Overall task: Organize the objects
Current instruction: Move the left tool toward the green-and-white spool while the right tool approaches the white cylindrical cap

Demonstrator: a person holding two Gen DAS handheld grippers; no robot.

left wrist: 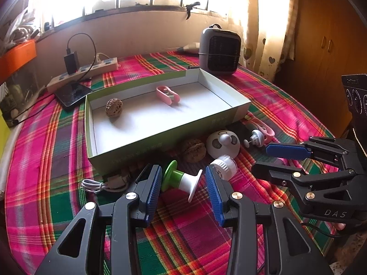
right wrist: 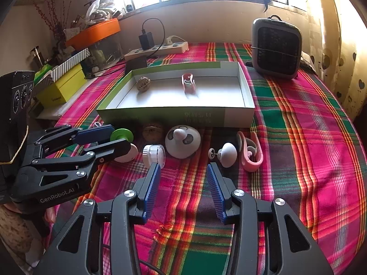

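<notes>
A: Spool [left wrist: 182,180], green at one end and white at the other — it lies on its side on the plaid surface [left wrist: 57,142], just in front of the shallow box [left wrist: 238,112]. Why there?

B: I'd say it waits its turn. The box already holds a walnut [left wrist: 114,107] and a pink clip [left wrist: 167,94]; the rest sit in a row outside its near wall: a second walnut [left wrist: 193,150], a panda-faced dome [right wrist: 182,141], a white ribbed cap [right wrist: 154,155], a small mushroom-shaped knob [right wrist: 226,154] and another pink clip [right wrist: 250,154].

A: And the left tool [left wrist: 181,184]?

B: Spread wide, one pad on each side of the spool, not pressing it. Likely lined up to close across the narrow waist, between the flanges.

A: The right tool [right wrist: 182,178]?

B: Open too, nothing in it, tips near the cap and the knob. It looks ready for the next piece.
</notes>
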